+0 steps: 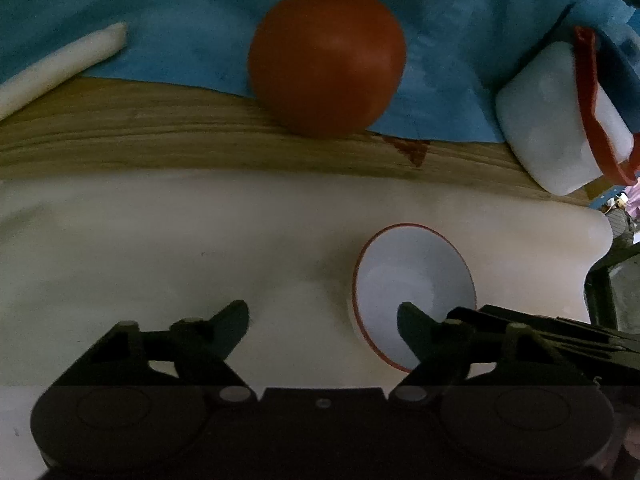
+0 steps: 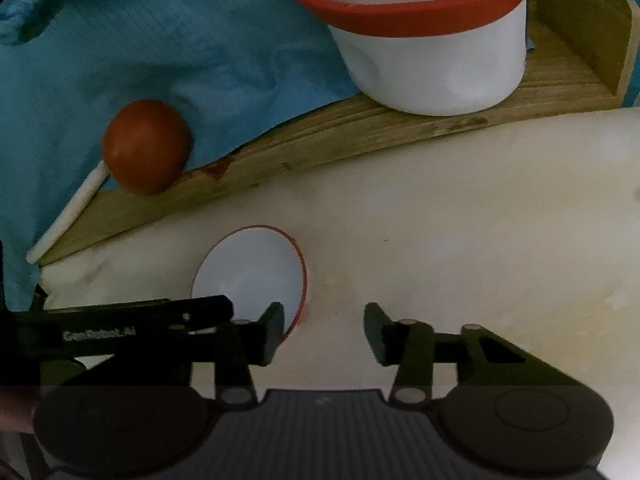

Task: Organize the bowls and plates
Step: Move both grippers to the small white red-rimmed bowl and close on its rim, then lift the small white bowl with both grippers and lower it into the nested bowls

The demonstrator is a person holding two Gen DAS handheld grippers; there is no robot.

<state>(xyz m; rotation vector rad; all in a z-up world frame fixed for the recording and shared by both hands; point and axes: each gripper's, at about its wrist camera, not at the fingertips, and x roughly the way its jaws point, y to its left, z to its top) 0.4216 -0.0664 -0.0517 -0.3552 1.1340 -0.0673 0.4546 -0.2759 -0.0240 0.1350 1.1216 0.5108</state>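
A small white bowl with a thin red rim (image 1: 412,276) (image 2: 248,272) sits upright on the pale surface. My left gripper (image 1: 322,318) is open at the bowl's left edge. Its right fingertip (image 1: 408,320) lies over the inside of the bowl and its left one is outside on the bare surface. My right gripper (image 2: 324,322) is open at the bowl's right edge. Its left fingertip (image 2: 276,320) overlaps the rim and its right one stands well clear. A red domed bowl (image 1: 326,60) (image 2: 146,146) rests upside down at the edge of the blue cloth.
A wooden board (image 1: 160,140) (image 2: 360,136) runs behind the pale surface (image 1: 160,240) (image 2: 460,240), under a blue cloth (image 1: 180,8) (image 2: 180,40). A white tub with a red band (image 1: 560,128) (image 2: 432,52) stands on the board. A white stick (image 1: 60,64) (image 2: 68,220) lies at left.
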